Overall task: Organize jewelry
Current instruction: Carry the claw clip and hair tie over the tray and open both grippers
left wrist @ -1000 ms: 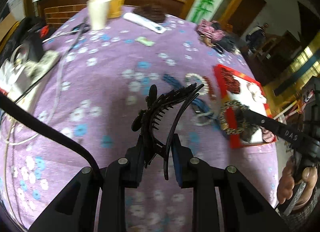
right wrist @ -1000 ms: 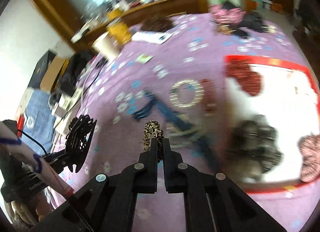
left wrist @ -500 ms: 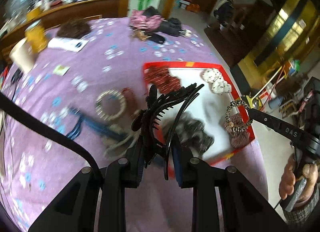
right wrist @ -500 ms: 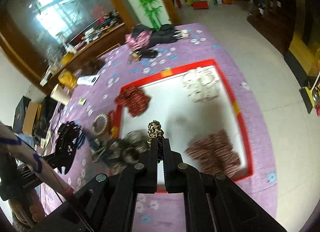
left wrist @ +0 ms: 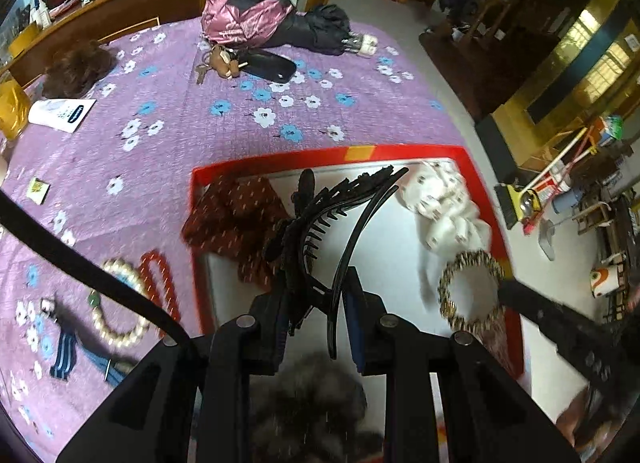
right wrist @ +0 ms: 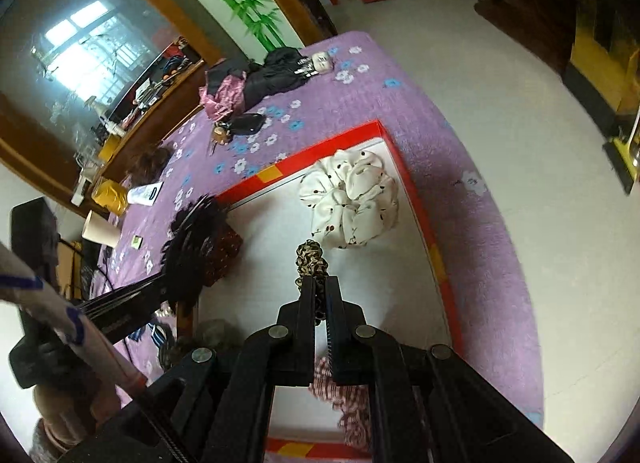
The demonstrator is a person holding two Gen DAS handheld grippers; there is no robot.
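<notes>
My left gripper [left wrist: 316,303] is shut on a black hair claw clip [left wrist: 332,219] and holds it above the red-rimmed white tray [left wrist: 360,152]. My right gripper [right wrist: 317,291] is shut on a leopard-print hair tie [right wrist: 310,259], also over the tray [right wrist: 424,223]; the tie shows as a ring in the left wrist view [left wrist: 468,291]. In the tray lie a white dotted scrunchie [right wrist: 352,199], a dark red scrunchie [left wrist: 236,219], a grey fuzzy scrunchie [left wrist: 308,403] and a red checked one [right wrist: 348,399].
On the purple flowered cloth [left wrist: 240,111] left of the tray lie a pearl bracelet [left wrist: 120,303], a red bead bracelet [left wrist: 160,283] and a blue striped band [left wrist: 66,351]. Umbrellas [left wrist: 280,23], keys and a wig [left wrist: 78,67] lie at the far edge.
Both grippers have swung right from the loose jewelry over the cloth to above the tray and come lower, each still holding its item.
</notes>
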